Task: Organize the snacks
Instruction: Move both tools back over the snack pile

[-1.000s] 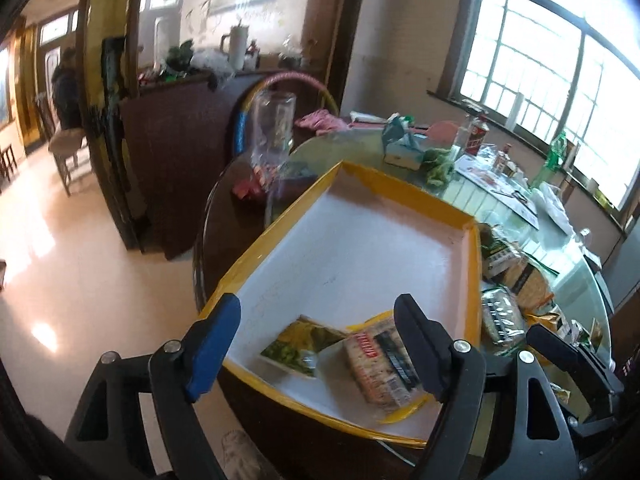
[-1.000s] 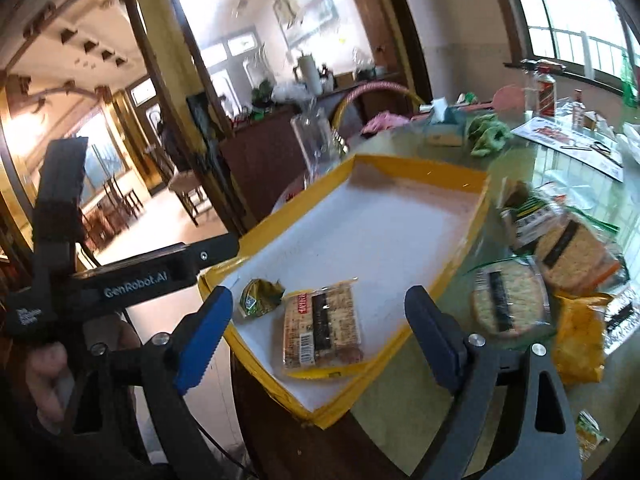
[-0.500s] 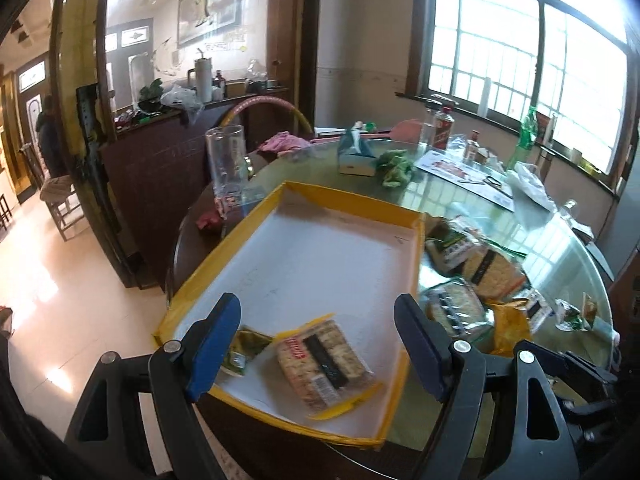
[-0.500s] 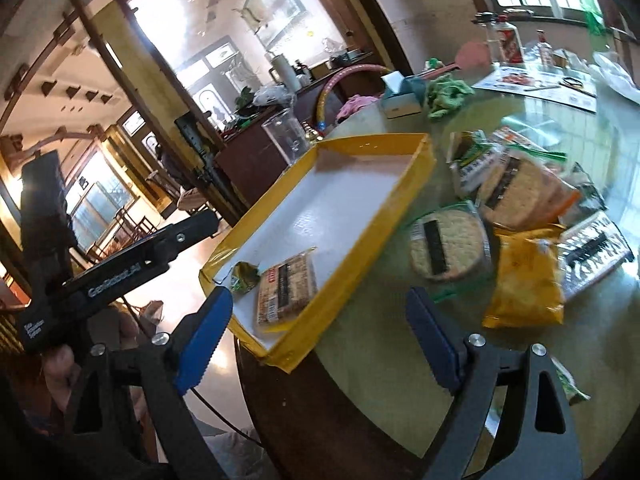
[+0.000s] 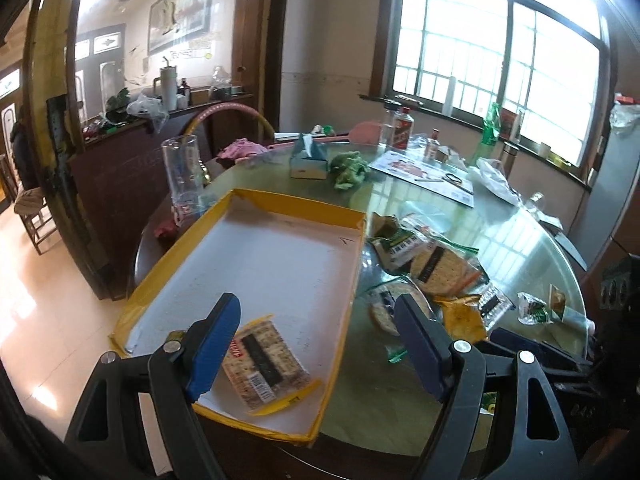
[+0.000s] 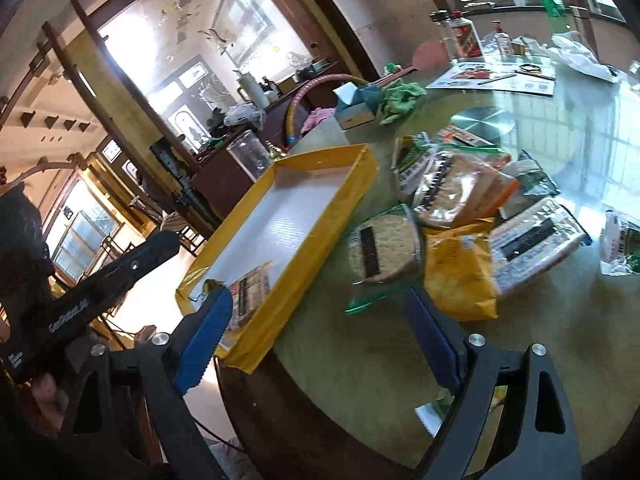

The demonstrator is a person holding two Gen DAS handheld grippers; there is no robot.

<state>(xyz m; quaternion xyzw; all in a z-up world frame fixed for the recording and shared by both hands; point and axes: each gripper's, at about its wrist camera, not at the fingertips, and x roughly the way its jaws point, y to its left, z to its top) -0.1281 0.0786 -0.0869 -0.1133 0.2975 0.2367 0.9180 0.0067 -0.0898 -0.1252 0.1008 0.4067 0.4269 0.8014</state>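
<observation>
The snacks are in two places. One cracker packet (image 5: 264, 364) lies flat in the near corner of the yellow tray (image 5: 248, 200), with a loose yellow strip (image 5: 286, 400) just beside it on the white floor of the tray. All other snacks make a heap (image 6: 452, 208) on the glass table (image 6: 560, 120), just beside the right wall of the tray: a round cracker pack (image 6: 380, 248), a yellow bag (image 6: 460, 276) touching it, a long cracker pack (image 6: 536, 240) and more packets behind them.

My left claw (image 5: 316, 344) hangs above the near end of the tray, its blue fingers (image 5: 212, 344) spread wide and holding nothing. My right claw (image 6: 320, 344) is also spread wide and empty; the round cracker pack lies in front of the gap between its fingers.

Compared with one second ago, my left camera has turned to the right: then the tray filled the view, now the snack heap and much of the table show too. The small green packet that lay beside the cracker packet is now hidden behind my left finger, so I cannot tell about it there. My right claw has moved from over the tray toward the heap. The cracker packet itself has not moved.

Farther away stand a clear glass (image 5: 182, 172), a tissue box (image 5: 308, 160), a green cloth (image 5: 350, 168) and bottles (image 5: 402, 128) by the window.
</observation>
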